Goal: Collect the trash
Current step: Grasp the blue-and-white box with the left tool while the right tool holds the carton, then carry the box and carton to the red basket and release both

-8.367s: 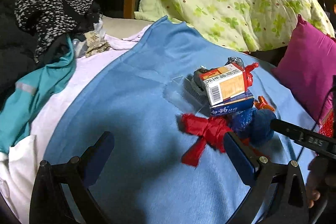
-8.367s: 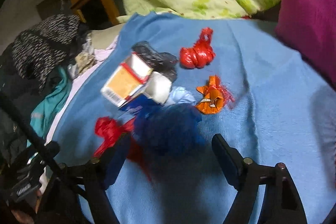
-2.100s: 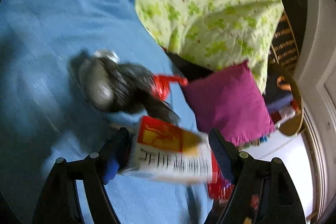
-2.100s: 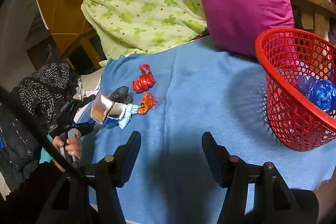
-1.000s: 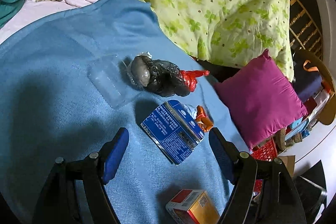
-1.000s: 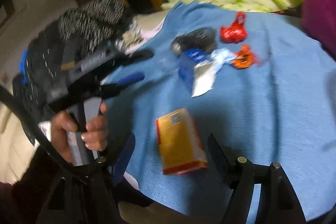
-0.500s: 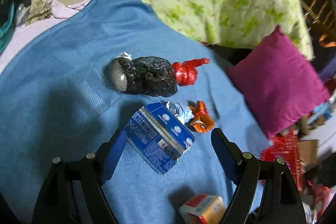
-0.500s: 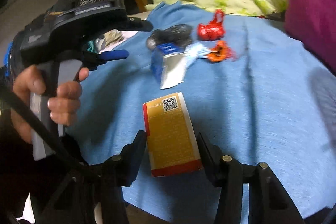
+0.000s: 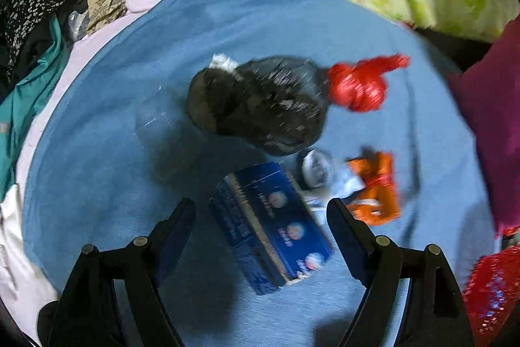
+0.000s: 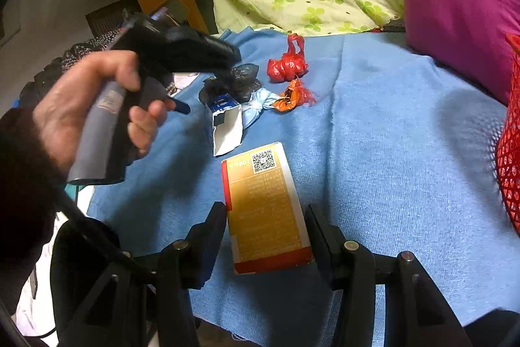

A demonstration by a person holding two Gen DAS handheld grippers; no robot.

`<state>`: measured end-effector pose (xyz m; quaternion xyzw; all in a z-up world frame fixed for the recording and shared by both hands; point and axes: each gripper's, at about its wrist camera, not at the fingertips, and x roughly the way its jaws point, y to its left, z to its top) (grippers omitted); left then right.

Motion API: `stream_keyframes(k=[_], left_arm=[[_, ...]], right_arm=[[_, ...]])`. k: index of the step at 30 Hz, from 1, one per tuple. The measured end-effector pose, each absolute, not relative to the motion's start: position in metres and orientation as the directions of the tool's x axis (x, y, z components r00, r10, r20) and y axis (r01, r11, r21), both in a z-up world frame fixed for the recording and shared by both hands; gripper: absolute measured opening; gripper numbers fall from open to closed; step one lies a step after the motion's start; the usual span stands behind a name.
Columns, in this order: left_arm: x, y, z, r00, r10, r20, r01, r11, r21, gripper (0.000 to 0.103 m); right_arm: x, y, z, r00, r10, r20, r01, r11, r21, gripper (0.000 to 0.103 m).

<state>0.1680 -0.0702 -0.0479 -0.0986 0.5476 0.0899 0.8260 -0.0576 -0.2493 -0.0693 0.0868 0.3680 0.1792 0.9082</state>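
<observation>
- So, blue blanket (image 10: 390, 126) covers the whole work surface; soft and wrinkled, so boxes sink a little and fingertips should skim it, not dig in.
- Red basket (image 10: 512, 152) at the far right edge, well apart from the litter; judged the drop point.
- Orange box (image 10: 266, 207) lies flat, near end between the right gripper (image 10: 265, 217) fingers; these stand apart on either side, not yet clamped as far as I can tell. Best squeeze is across the narrow sides, seated deeper first so it will not pivot out.
- Blue box (image 9: 269, 223) lies slantwise between the left gripper (image 9: 260, 217) fingers, also spread wide, holding nothing. View blurred; turn the wrist to square up with the long sides before closing.
- Black bag (image 9: 260, 103) farther off, red bag (image 9: 360, 83) touching its right.
- Orange wrapper (image 9: 377, 187) right of the blue box; small, leave for later.
</observation>
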Motion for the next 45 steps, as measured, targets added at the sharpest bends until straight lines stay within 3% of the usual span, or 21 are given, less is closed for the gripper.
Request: stream_keyframes(k=[6,14,24,26,28,36,45], left_arm=[[0.166,-0.066,-0.066,0.312,0.060,-0.948,-0.246,0.969,-0.020,0.083],[0.133,-0.045,-0.083,0.243,-0.013,-0.970,-0.177,0.983,-0.057,0.083],[0.092,-0.025,-0.073,0.341,-0.016,-0.940,-0.100,0.994,-0.053,0.083],[0.089,-0.030,-0.064,0.373,-0.004,-0.928,-0.074,0.997,-0.034,0.077],[0.089,-0.036,-0.061,0.381,-0.011,-0.924,-0.050,0.998,-0.033,0.063],[0.048,-0.045,-0.046,0.465,-0.018,-0.885,-0.029,0.999,-0.036,0.059],[-0.004,-0.068,-0.010,0.562,-0.087,-0.823,0.040,0.996,-0.078,0.059]], right_arm=[[-0.054,-0.253,-0.076,0.677,0.403,-0.616,-0.268,0.914,0.304,0.053],[-0.050,-0.260,-0.081,0.676,0.423,-0.603,-0.268,0.904,0.333,0.053],[-0.049,-0.262,-0.082,0.686,0.420,-0.593,-0.263,0.904,0.336,0.053],[-0.050,-0.262,-0.081,0.694,0.417,-0.587,-0.260,0.905,0.336,0.053],[-0.051,-0.263,-0.080,0.703,0.412,-0.580,-0.256,0.907,0.334,0.053],[-0.057,-0.269,-0.066,0.744,0.389,-0.543,-0.244,0.915,0.321,0.053],[-0.076,-0.292,-0.029,0.826,0.355,-0.439,-0.213,0.916,0.340,0.053]])
